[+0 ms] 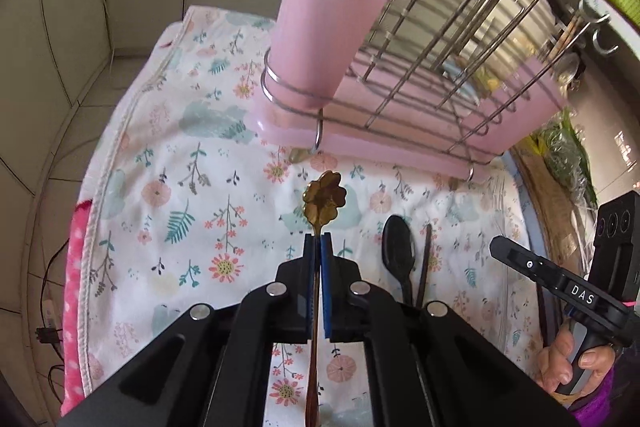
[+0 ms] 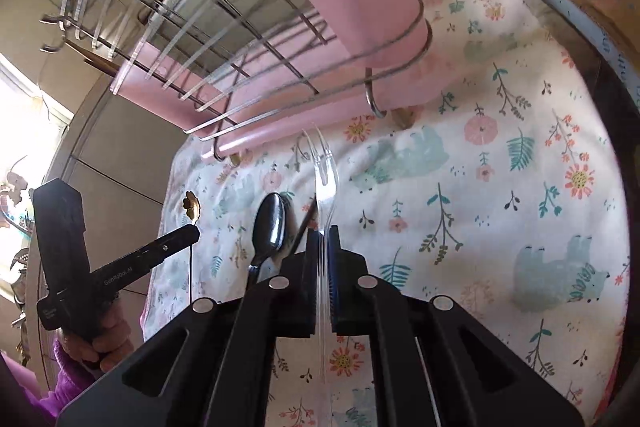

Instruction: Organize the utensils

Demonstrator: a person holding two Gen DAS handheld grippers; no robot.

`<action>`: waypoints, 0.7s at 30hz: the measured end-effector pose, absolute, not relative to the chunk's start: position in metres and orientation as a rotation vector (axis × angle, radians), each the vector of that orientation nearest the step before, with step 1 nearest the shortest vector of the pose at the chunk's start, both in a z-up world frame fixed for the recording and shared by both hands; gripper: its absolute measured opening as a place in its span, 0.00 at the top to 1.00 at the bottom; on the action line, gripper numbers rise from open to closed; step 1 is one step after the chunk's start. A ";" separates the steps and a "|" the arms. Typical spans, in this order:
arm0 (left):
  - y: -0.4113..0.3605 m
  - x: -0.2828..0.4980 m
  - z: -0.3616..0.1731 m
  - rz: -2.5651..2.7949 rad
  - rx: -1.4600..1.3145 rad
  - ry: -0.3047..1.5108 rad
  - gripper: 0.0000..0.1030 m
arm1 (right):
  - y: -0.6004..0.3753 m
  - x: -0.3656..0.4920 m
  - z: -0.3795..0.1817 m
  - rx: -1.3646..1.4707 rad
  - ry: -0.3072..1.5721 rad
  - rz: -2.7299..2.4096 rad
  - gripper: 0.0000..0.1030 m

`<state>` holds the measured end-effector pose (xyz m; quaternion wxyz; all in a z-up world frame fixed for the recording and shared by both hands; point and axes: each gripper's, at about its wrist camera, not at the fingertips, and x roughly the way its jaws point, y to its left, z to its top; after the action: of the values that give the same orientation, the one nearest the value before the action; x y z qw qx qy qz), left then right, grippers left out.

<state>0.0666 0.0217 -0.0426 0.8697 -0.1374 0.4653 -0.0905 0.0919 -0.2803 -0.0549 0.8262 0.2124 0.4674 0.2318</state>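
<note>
the left gripper [image 1: 319, 241] was clamped tight on the thin stem of a gold spoon [image 1: 325, 195], the stem running back between the two pads and out under the gripper body. the spoon's bowl stuck out just past the fingertips, raised over the floral cloth [image 1: 192, 155] and pointing toward the base of the pink dish rack [image 1: 400, 131]. the bowl was shaped like a flower with scalloped petals, brassy and a little dull, and the stem was the same colour.

the right gripper [image 2: 324, 233] was closed on a clear plastic fork [image 2: 322, 163]. its handle passed straight between the pads, and the tines reached forward beyond them, ending close in front of the rack's lower rail. the fork was see-through, so the cloth's print showed through it; its tines were long and slightly curved.

on the cloth between the two grippers lay a black spoon [image 1: 396, 243], bowl toward the rack, glossy in the right wrist view, with a dark thin stick [image 1: 425, 259] just beside it.

the pink cup [image 1: 336, 15] sat in a wire ring at the corner of the rack, with two handles showing at its top. a hand [image 1: 560, 359] gripped the handle of the right gripper at the edge of the left wrist view.
</note>
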 end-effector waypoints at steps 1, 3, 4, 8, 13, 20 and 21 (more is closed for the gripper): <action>0.024 0.062 -0.032 -0.193 -0.291 0.931 0.99 | -0.282 0.088 -0.045 0.444 0.950 0.499 0.95; 0.028 0.053 -0.012 -0.199 -0.294 0.846 0.99 | -0.285 0.079 -0.024 0.420 0.860 0.504 0.95; 0.030 0.049 -0.003 -0.201 -0.294 0.807 0.99 | -0.287 0.076 -0.014 0.413 0.819 0.511 0.95; 0.035 0.035 0.042 -0.204 -0.299 0.636 0.99 | -0.294 0.066 0.027 0.378 0.671 0.514 0.95; 0.038 0.031 0.091 -0.218 -0.323 0.474 0.99 | -0.301 0.062 0.073 0.349 0.521 0.508 0.95; 0.038 0.045 0.152 -0.191 -0.328 0.263 0.99 | -0.318 0.082 0.143 0.353 0.241 0.462 0.95; 0.037 0.048 0.158 -0.178 -0.319 0.239 0.99 | -0.318 0.084 0.148 0.348 0.210 0.451 0.95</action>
<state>0.0477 0.0366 0.1581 0.9763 -0.1582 0.1184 -0.0885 0.0839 -0.3181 0.1478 0.9543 0.1713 0.1033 0.2221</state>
